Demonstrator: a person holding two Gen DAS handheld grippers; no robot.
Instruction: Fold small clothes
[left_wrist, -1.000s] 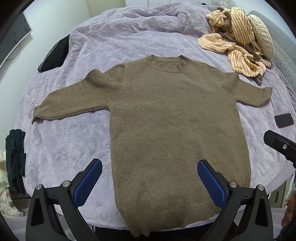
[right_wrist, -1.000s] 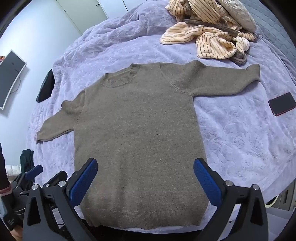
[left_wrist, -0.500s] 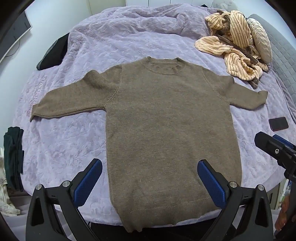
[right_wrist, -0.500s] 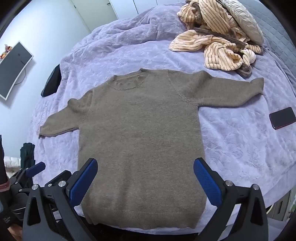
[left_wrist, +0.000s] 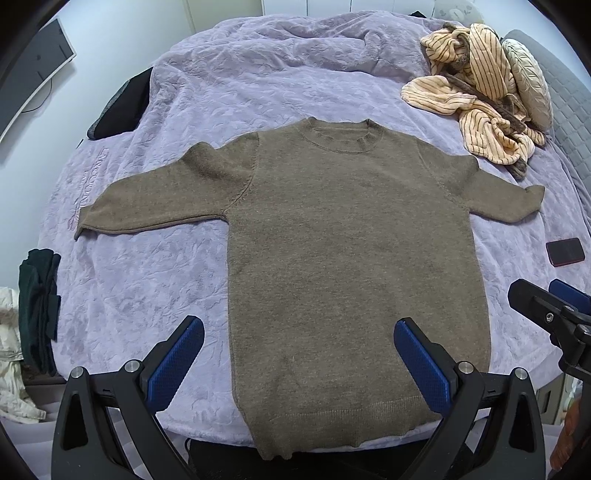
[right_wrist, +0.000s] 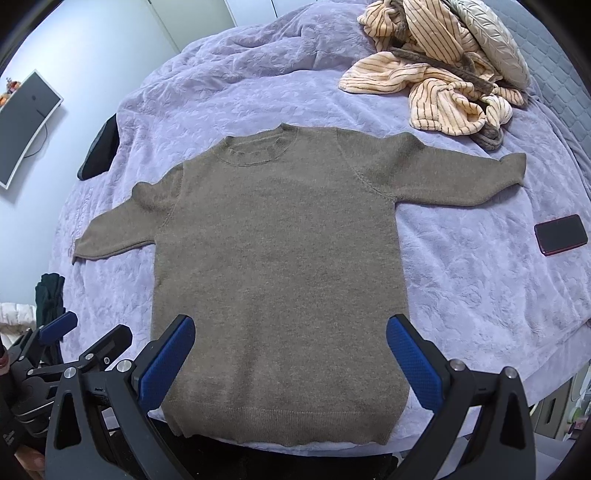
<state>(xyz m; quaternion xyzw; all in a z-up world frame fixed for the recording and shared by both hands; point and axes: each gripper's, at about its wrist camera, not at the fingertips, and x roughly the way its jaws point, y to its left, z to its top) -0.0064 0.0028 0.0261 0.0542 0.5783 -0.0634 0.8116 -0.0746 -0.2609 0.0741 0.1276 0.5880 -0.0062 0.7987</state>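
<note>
Lilac bedspread (left_wrist: 147, 280) w/ flat brown sweater (left_wrist: 351, 266); both grippers wide apart.

Both views are evenly and softly lit from overhead, and only faint shadows are cast along the edges of the brown sweater (left_wrist: 343, 251) on the lilac bedspread (left_wrist: 147, 280). Strong fisheye bending is seen toward the edges, where the corners are cut off by a black rim. Focus is held sharp at the centre, and no glare is noted.
</note>
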